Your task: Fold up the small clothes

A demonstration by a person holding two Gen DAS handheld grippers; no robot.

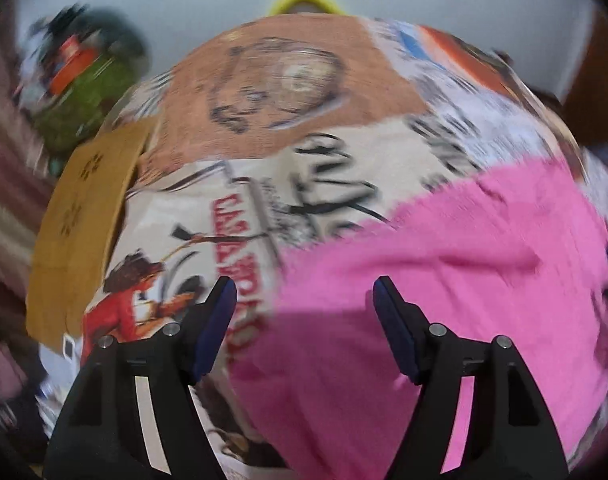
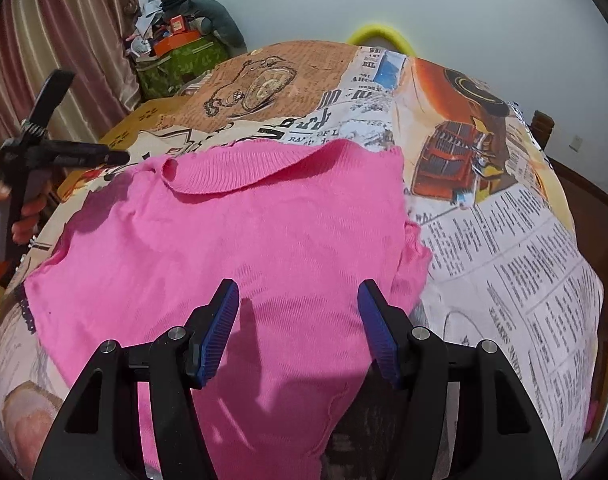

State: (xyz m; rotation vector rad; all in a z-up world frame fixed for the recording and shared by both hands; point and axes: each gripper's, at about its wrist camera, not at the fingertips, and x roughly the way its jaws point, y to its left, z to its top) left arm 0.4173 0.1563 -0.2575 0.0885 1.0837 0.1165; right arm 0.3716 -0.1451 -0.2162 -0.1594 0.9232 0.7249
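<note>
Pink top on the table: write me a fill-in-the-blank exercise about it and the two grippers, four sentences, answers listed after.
1. The knit top spread on the table is ____ in colour.
2. The right gripper has its jaws ____, with nothing between them.
3. The top lies on a tablecloth printed like a ____.
4. In the right wrist view, the left gripper is at the ____ edge of the picture.

Missing words: pink; open; newspaper; left

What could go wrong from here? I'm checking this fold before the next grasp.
The pink top lies rumpled, its neckline curled over, so a fold could trap creases. Both tools are open and hold nothing; the right tool might pinch the printed tablecloth along with the fabric. The left tool view is blurred, so it may land off the edge.
</note>
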